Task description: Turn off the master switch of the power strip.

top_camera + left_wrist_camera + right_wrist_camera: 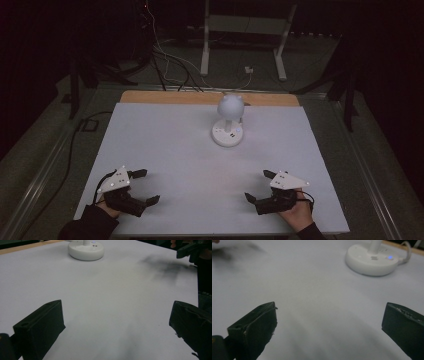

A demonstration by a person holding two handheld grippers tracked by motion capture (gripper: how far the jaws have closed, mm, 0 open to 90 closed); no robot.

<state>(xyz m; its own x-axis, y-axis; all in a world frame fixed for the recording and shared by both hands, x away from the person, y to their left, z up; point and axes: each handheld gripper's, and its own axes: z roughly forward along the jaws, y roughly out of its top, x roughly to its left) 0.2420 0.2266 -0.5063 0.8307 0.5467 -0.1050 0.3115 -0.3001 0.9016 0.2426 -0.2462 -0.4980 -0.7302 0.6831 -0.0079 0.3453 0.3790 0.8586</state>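
My left gripper, high view: my left gripper (pixel 145 187) rests near the front edge of the table (pixel 165 150), jaws spread wide with nothing between them, well short of the lamp (pixel 229 121).
My right gripper, high view: my right gripper (pixel 258 186) sits on the other side of the front edge, equally wide open and empty, also well apart from the lamp.
Lamp, high view: a small white desk lamp with a round head on a short stem over a disc base, standing toward the far middle of the table.
Lamp, left gripper view: the base (pixel 86 250) lies far ahead of my open jaws, smooth and glossy.
Lamp, right gripper view: the base (pixel 372 260) shows a lit blue dot, with a cord trailing off behind it.
Handling: I judge it light, rigid plastic, slippery, top-heavy.
Where to hold: I would pinch the stem just above the base, minding the cord.
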